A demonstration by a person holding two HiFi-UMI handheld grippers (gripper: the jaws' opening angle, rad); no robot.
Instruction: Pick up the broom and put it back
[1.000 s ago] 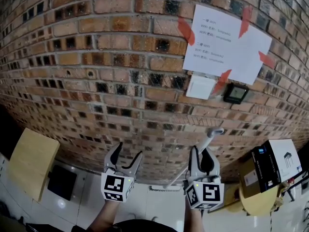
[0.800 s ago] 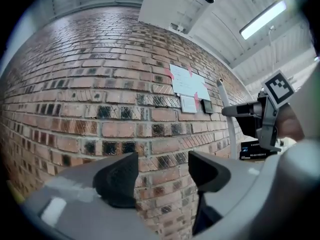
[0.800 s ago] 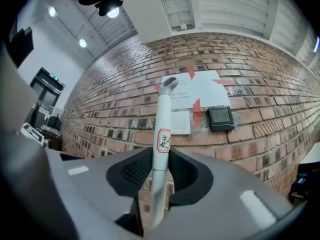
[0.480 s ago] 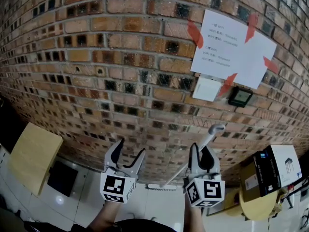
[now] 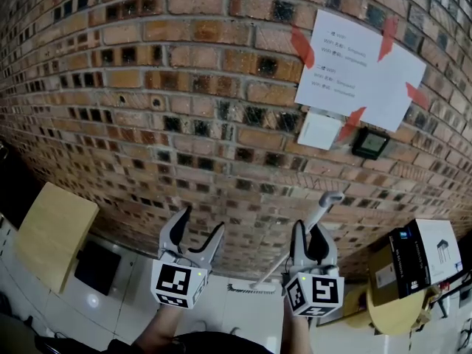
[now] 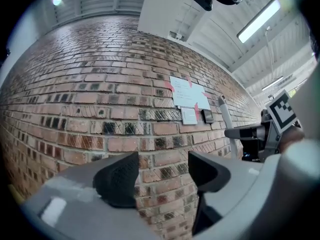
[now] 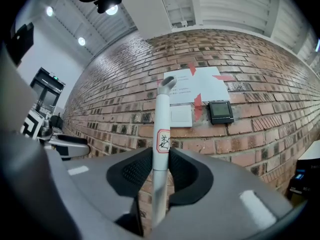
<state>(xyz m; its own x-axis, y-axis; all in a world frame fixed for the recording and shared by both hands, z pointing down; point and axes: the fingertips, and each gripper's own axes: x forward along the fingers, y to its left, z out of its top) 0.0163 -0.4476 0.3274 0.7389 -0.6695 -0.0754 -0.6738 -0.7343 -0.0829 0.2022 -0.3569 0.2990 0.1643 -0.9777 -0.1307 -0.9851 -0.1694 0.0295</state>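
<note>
Broom handle (image 7: 162, 119), probably light, stiff and slick, sits clamped high up in right tongs (image 7: 160, 166); left tongs (image 6: 163, 171) gape empty alongside.

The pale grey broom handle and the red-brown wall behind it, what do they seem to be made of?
Pale grey broom handle: smooth, evenly round tube with a soft sheen, probably painted metal or plastic; the look leaves it open. Red-brown wall: fired brick, rough and matte, with paler mortar joints and some darker, glazed-looking bricks.
</note>
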